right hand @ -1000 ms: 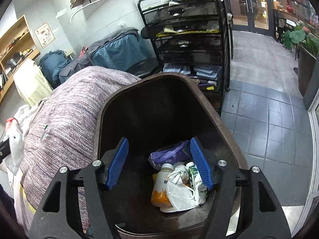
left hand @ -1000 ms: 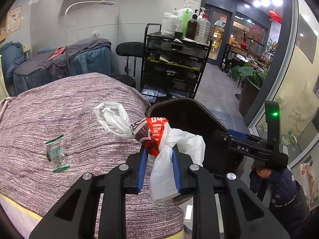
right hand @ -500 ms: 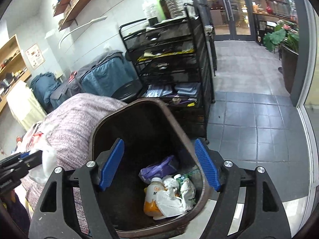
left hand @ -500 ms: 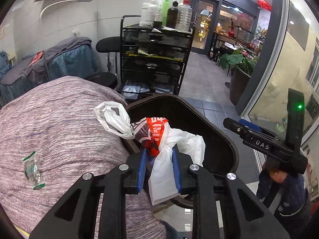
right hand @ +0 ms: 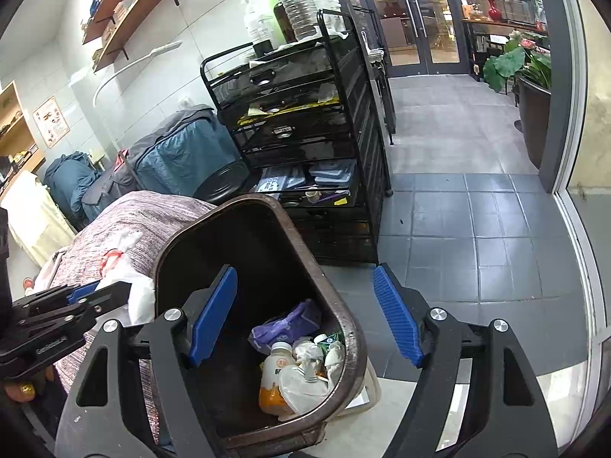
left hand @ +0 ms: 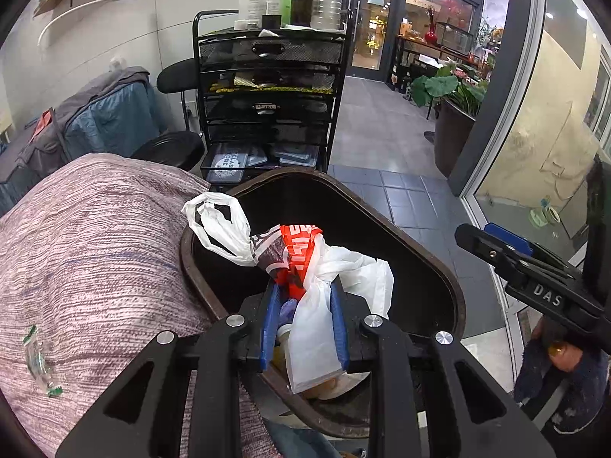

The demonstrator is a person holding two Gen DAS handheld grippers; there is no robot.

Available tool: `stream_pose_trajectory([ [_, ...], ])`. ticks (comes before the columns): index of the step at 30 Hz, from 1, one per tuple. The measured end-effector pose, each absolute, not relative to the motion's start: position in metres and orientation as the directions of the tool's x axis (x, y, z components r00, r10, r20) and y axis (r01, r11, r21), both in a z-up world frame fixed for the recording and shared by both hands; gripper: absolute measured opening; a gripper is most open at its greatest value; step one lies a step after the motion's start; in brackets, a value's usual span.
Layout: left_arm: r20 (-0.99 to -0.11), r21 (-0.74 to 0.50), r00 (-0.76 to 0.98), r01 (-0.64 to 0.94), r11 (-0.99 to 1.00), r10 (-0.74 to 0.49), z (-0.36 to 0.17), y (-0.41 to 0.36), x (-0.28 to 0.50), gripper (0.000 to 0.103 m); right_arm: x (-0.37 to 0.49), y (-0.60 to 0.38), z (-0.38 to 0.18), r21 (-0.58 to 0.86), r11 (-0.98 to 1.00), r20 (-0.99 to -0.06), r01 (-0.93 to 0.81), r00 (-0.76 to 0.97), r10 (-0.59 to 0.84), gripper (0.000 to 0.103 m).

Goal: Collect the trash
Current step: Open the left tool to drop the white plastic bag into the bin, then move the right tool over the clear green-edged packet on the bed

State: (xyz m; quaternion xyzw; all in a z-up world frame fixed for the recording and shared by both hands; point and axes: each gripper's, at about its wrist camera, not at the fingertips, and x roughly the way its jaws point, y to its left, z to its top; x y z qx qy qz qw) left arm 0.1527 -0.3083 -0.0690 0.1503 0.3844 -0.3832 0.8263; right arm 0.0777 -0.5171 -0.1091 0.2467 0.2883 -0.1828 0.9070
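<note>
Jaws first: the left gripper [left hand: 304, 322] is clamped tight on a crumpled white plastic bag [left hand: 324, 297] with red print, while the right gripper [right hand: 305, 316] hangs wide open with nothing in it. Biggest thing around is the bed [left hand: 88, 252] with its pinkish striped cover, and the brown trash bin [right hand: 328, 294] sits right against its edge. That bag is held over the bin's open mouth, one loop handle flopping out toward the bed side. Right gripper straddles the bin's rim on the far side, one blue finger over the inside, the other out over the tiled floor [right hand: 469, 229]. Behind the bin stands a black wire cart [left hand: 267, 103] with bottles on top. Down in the bin there's a purple bag [right hand: 286, 322], an orange drink bottle [right hand: 275, 381] and some crumpled white stuff. Smallest bit: a clear wrapper with green ends [left hand: 38, 362] lying on the bed cover, well apart from the bin.
</note>
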Motion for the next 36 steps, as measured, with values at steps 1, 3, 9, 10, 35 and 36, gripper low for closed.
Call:
stream_pose_trajectory([
  [1, -0.751, -0.044, 0.412, 0.748, 0.662, -0.516, -0.070, -0.310, 0.153, 0.032, 0.077, -0.518, -0.109, 0.341, 0.811, -0.613, 0.476, 0.766, -0.191, 0.074],
  [3, -0.751, -0.039, 0.416, 0.748, 0.662, -0.514, -0.072, -0.313, 0.154, 0.056, 0.077, -0.518, -0.109, 0.341, 0.809, -0.614, 0.479, 0.765, -0.194, 0.074],
  [9, -0.739, 0.003, 0.451, 0.744, 0.668, -0.500, -0.075, -0.312, 0.151, 0.087, 0.076, -0.519, -0.109, 0.339, 0.805, -0.617, 0.486, 0.761, -0.200, 0.074],
  [10, -0.738, 0.004, 0.455, 0.741, 0.671, -0.498, -0.075, -0.312, 0.152, 0.087, 0.076, -0.520, -0.109, 0.338, 0.805, -0.618, 0.487, 0.760, -0.201, 0.074],
  [35, -0.617, -0.007, 0.627, 0.599, 0.801, -0.474, -0.016, -0.205, 0.138, 0.097, 0.120, -0.454, -0.079, 0.355, 0.891, -0.559, 0.284, 0.828, -0.041, 0.082],
  [36, -0.615, -0.009, 0.635, 0.588, 0.809, -0.469, -0.015, -0.197, 0.138, 0.097, 0.124, -0.447, -0.078, 0.355, 0.898, -0.556, 0.262, 0.831, -0.022, 0.082],
])
